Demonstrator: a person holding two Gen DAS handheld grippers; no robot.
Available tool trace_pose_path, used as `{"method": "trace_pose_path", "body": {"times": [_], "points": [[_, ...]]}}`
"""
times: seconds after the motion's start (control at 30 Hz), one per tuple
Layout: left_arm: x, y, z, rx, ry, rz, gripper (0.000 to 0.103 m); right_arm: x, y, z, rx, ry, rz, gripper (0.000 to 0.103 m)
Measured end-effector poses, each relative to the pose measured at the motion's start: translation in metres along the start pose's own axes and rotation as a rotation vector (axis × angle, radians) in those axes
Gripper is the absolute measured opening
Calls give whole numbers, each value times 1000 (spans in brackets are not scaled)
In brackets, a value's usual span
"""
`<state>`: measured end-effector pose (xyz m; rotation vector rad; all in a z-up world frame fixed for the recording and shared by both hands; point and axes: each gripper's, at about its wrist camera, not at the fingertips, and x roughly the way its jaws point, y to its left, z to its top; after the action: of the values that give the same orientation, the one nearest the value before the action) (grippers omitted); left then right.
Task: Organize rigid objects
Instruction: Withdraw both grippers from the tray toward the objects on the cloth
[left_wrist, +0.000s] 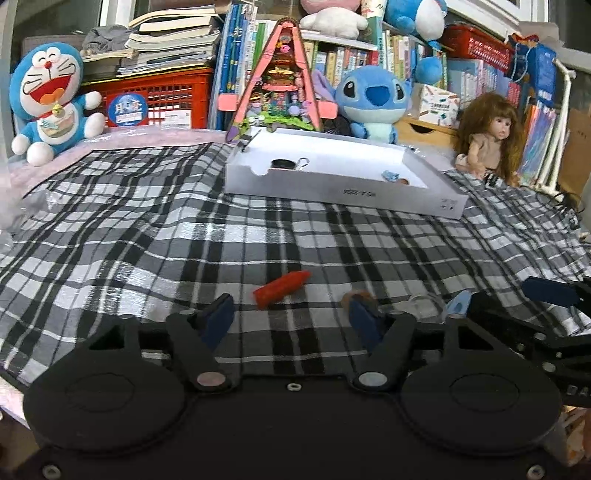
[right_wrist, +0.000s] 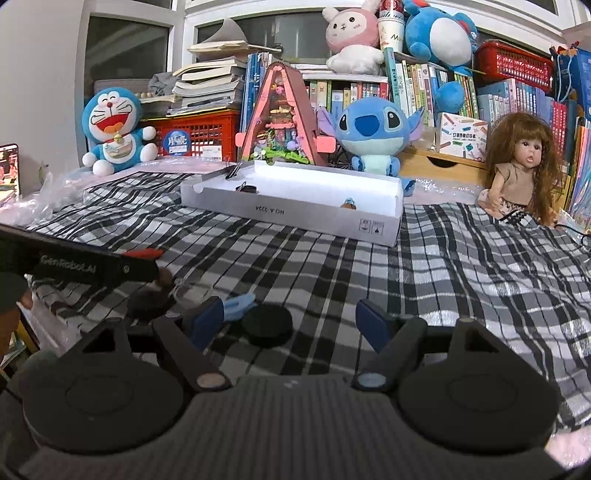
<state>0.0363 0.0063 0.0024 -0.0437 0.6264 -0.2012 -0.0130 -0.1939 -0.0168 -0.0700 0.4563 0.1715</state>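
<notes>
Black-and-white plaid, scattered bright toys

The wrinkled plaid cloth (left_wrist: 184, 236) is black, white and grey; on it lie a red-orange crayon-shaped piece (left_wrist: 281, 288) and a round matte-black disc (right_wrist: 266, 325) beside a pale-blue plastic clip (right_wrist: 238, 305). The shallow cardboard box (right_wrist: 295, 214) is white with black print. Behind sit a blue-and-white cat plush (left_wrist: 48, 99), a blue alien plush (right_wrist: 373, 129) and a red lattice crate (left_wrist: 159, 98).

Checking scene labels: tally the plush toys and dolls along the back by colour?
Blue plush toys: 3, namely the round-headed cat, the big-eared alien and the one up on the books
Pink plush toys: 1, the rabbit
Brown-haired dolls: 1, the doll
Total: 5
</notes>
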Motion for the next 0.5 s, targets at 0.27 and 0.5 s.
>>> {"method": "trace_pose_path", "body": {"times": [0.27,0.5], "points": [[1,11,1,-9,-4,30,53,-2,4,-8,-17,3,4,84],[5,19,5,6,-3,95,53,-1,4,-8,-29,11,-24,72]]}}
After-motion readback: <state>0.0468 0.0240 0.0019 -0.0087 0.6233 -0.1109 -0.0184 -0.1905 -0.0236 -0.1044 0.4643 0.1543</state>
